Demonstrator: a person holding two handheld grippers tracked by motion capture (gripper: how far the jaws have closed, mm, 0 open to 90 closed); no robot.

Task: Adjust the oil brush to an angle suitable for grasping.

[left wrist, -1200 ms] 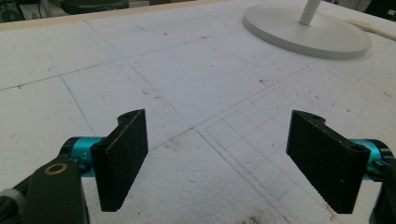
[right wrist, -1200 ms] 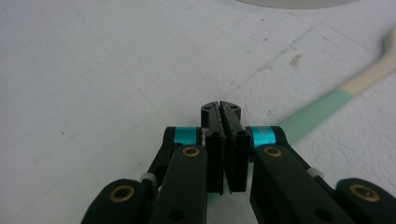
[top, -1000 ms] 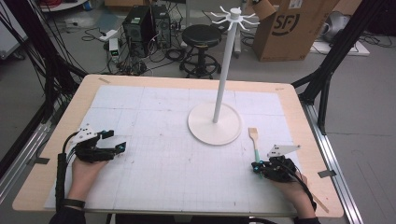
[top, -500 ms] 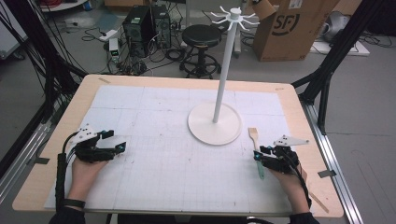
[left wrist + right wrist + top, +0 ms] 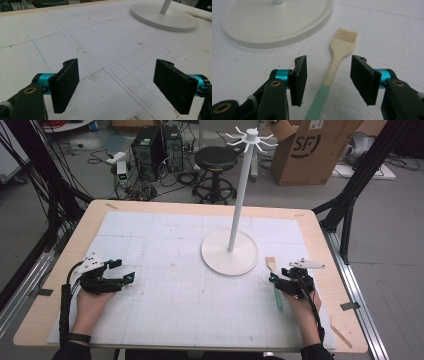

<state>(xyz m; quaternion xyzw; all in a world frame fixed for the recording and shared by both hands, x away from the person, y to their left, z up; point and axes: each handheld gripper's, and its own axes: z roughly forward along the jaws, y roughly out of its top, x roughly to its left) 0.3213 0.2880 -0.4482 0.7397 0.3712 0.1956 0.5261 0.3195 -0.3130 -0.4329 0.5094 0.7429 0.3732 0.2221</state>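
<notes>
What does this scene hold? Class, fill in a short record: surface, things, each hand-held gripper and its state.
surface: white gridded mat on a wooden table
stand: white pole on a round base, hooks on top
brush: lies flat beside the base, bristles pointing away from the person, green handle end
right hand-held gripper: jaws have just been opening; they straddle the brush handle, pads clear of it
left hand-held gripper: open, nothing between its jaws

The right hand-held gripper has just been opening its jaws, and the brush now lies free between them on the tabletop, touched by neither pad. This hand-held gripper now sits slightly farther back from the white stand base, over the brush's green handle.
</notes>
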